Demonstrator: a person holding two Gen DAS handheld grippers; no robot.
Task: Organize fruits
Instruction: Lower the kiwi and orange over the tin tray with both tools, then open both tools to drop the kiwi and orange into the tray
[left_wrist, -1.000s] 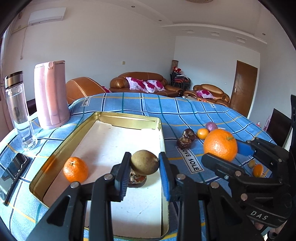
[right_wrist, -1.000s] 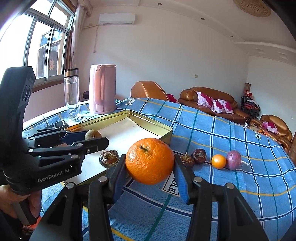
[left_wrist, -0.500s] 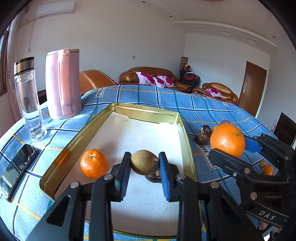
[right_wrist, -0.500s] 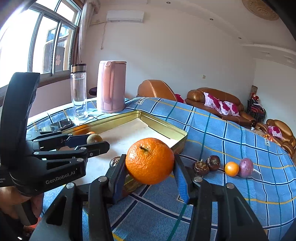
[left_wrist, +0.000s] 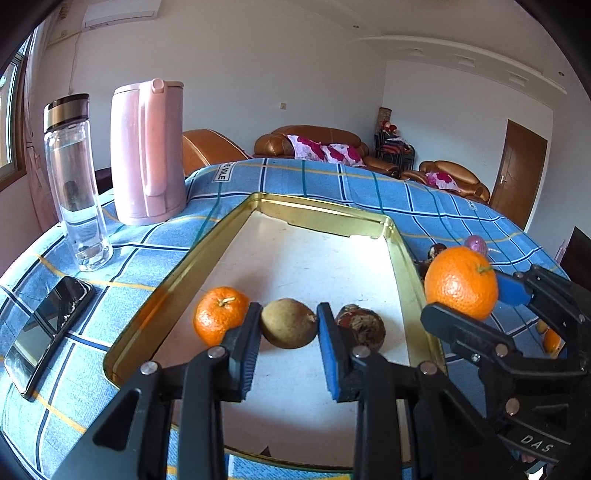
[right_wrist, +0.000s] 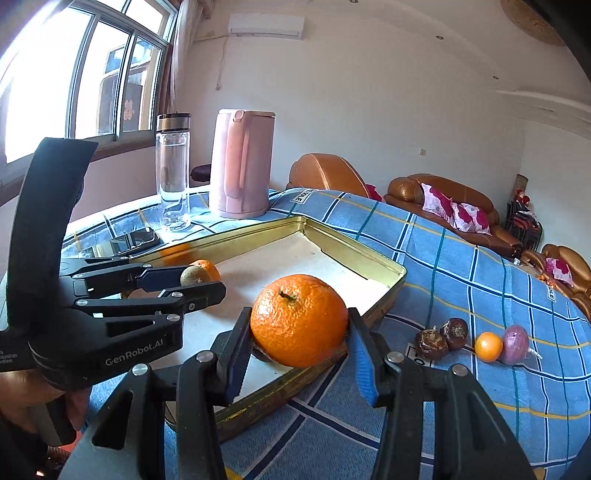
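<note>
My left gripper is shut on a brown kiwi-like fruit low over the gold tray, between a small orange on its left and a dark wrinkled fruit on its right. My right gripper is shut on a large orange and holds it above the tray's near right rim. The large orange also shows in the left wrist view. The left gripper with the brown fruit shows in the right wrist view.
On the blue checked cloth right of the tray lie two dark fruits, a small orange and a purple fruit. A pink kettle, a glass bottle and a phone stand left of the tray.
My left gripper has moved left and down with the brown fruit, now between the small orange and the dark fruit. My right gripper has carried the large orange closer over the tray's rim.
</note>
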